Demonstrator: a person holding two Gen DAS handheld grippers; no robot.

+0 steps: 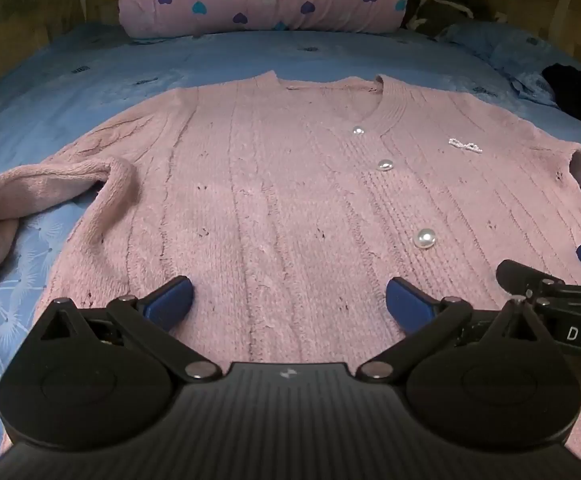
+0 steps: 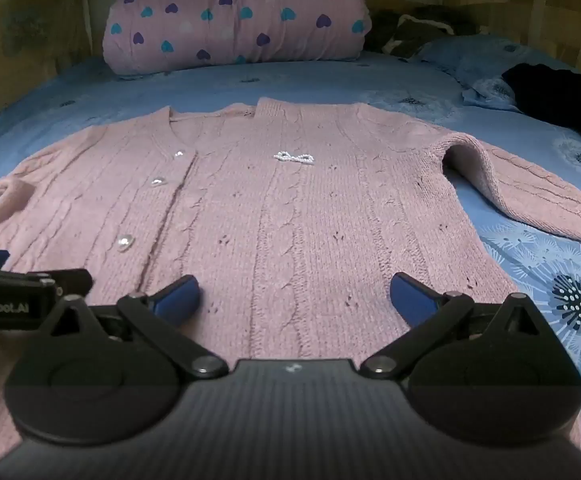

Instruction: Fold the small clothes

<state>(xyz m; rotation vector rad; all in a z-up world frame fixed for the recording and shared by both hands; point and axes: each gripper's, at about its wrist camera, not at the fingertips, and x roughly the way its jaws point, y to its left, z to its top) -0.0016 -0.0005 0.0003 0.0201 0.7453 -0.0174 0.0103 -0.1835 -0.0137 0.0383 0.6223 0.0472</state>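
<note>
Cardigan (image 1: 274,200) is lying flat, buttoned, face up on the bed (image 1: 90,80); no fold started. I'm hovering both tongs, left (image 1: 289,300) and right (image 2: 294,296), spread wide and empty over the hem. Next I'm likely pinching a sleeve (image 1: 50,188) to bring inward. Fuzzy pink cable knit, pearl buttons (image 1: 424,237); blue floral sheet.

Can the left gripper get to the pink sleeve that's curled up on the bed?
Probably yes. The left gripper is open above the cardigan, and the sleeve lies uncovered to its left on the blue sheet, with nothing between.
</note>
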